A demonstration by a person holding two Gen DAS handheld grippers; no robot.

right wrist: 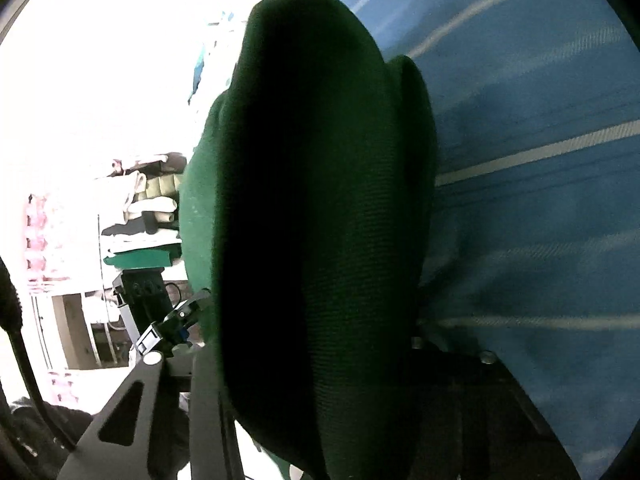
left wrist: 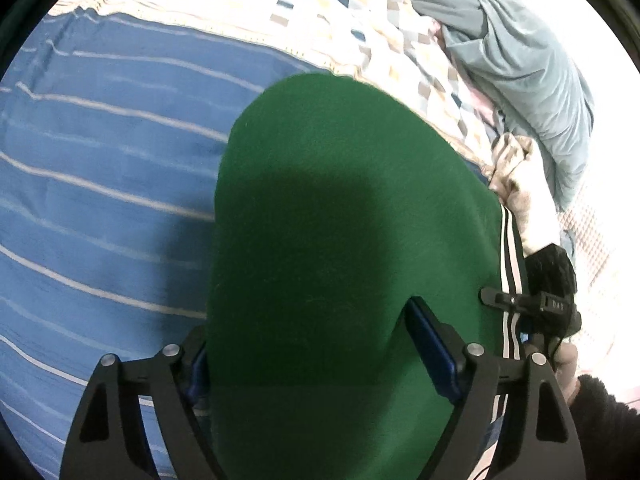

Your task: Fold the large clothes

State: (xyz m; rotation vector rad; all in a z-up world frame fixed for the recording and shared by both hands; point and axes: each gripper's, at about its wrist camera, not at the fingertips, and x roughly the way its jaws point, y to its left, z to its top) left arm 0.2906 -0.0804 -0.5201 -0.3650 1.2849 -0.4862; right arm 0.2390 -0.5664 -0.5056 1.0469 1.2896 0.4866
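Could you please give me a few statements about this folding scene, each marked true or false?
1. The green garment lies on a blue striped sheet. True.
2. The green garment has red side stripes. False: the stripes are black and white.
3. A grey-green garment lies crumpled on the checked cover. True.
4. The green garment lies well clear of the left gripper. False: it lies between that gripper's fingers.
5. The right gripper has nothing between its fingers. False: green cloth fills the gap.

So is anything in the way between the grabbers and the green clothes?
No. The green garment already lies between the fingers of the left gripper, and it fills the right gripper too. Under it there is only the blue striped sheet. The grey clothes lie off to the side.
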